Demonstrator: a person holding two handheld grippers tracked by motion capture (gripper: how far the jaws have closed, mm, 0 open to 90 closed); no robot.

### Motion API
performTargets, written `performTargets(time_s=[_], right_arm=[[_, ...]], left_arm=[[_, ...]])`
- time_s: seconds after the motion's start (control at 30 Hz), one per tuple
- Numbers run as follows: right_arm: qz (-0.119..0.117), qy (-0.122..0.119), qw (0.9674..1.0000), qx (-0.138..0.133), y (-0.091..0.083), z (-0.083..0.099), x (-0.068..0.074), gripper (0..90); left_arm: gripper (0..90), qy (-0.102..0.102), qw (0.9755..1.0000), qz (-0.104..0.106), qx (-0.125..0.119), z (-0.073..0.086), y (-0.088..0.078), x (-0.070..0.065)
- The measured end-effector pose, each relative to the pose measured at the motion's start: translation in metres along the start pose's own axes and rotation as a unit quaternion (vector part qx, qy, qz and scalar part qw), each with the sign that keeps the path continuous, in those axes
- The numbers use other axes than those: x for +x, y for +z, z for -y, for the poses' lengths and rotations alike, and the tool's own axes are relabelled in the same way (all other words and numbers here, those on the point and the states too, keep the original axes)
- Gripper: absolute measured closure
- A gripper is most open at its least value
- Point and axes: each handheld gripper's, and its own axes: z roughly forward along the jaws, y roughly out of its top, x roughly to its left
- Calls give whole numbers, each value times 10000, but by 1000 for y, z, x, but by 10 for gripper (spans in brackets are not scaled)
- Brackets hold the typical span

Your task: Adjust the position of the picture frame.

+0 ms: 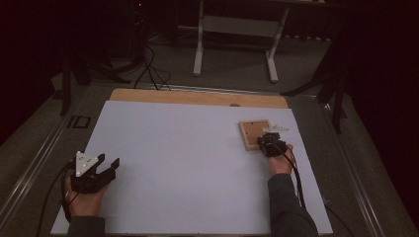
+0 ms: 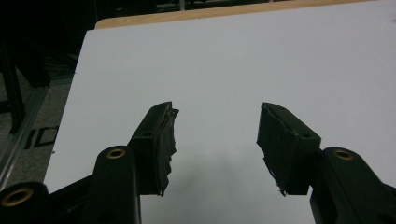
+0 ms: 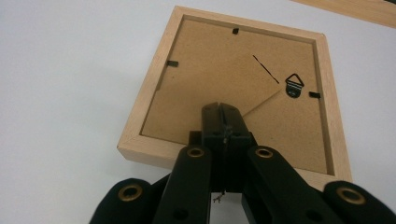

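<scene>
A small wooden picture frame (image 1: 252, 129) lies face down on the white board (image 1: 188, 158) at the far right. Its brown backing (image 3: 210, 60) shows black clips, a fold-out stand flap and a hanging hook (image 3: 293, 87). My right gripper (image 1: 271, 143) is at the frame's near edge. Its jaws are shut together, tips (image 3: 222, 108) over the backing near the flap's corner, and I see nothing between them. My left gripper (image 1: 109, 161) rests at the board's near left. It is open with only bare board between its pads (image 2: 218, 109).
A strip of wooden tabletop (image 1: 197, 97) shows past the board's far edge. Metal rails (image 1: 34, 148) run along both sides of the table. Beyond it stand a white desk frame (image 1: 271, 59), black stands and floor cables (image 1: 150, 74).
</scene>
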Motion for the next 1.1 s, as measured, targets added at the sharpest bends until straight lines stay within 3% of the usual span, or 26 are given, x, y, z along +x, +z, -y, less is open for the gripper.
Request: performTargets(time_s=[0.67, 0.93, 1.1], right_arm=[[-357, -376, 9986, -36, -11, 6, 38, 900], [-607, -482, 9970, -38, -16, 8, 57, 900], [-738, -678, 9950, -44, -21, 10, 73, 900]], left_arm=[[458, 30, 10000, 15, 19, -1, 2, -1], [458, 42, 10000, 21, 25, -1, 2, -2], [457, 46, 10000, 27, 24, -1, 2, -2]])
